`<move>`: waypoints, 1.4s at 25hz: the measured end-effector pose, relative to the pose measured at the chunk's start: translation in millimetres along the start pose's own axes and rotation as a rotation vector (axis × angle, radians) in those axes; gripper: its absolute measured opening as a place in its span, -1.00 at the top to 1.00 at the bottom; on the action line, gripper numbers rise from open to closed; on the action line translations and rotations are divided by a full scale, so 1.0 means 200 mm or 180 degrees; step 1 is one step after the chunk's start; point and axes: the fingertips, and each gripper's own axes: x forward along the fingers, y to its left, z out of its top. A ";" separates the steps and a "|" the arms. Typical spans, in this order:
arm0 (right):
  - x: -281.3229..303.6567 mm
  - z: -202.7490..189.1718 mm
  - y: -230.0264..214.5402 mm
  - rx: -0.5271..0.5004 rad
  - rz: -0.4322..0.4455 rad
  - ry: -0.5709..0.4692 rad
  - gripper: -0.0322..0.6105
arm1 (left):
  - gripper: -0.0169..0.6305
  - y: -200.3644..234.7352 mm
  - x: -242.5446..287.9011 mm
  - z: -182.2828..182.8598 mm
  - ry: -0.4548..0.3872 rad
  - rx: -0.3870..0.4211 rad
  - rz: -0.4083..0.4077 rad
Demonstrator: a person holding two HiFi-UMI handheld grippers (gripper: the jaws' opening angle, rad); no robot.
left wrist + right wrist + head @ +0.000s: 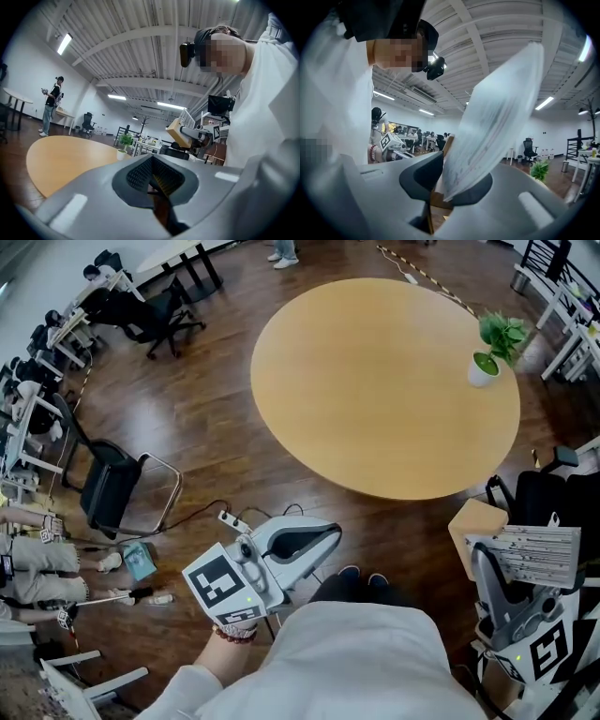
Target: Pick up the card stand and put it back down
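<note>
Right grey handheld gripper [449,185] is clamping the one wooden-based card stand [497,117] with its clear printed sheet, up off the single round wooden table [375,381]. Left grey handheld gripper [152,176] is sitting jaws-together, gripping nothing.

Tan card stand [473,523], tan table [375,381], green plant [503,334], white pot [483,371]
</note>
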 end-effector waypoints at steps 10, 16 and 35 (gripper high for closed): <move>-0.19 -0.05 0.03 0.0064 0.0136 -0.0028 0.69 | 0.96 -0.21 0.16 0.05 -0.0156 -0.0039 -0.0034; -0.30 -0.08 0.07 0.0006 0.0249 -0.0039 0.69 | 0.96 -0.39 0.31 -0.02 0.0245 0.0313 -0.0242; -0.48 -0.14 0.01 0.0018 0.0065 -0.0046 0.69 | 0.97 -0.42 0.45 -0.07 0.0316 0.0463 -0.0113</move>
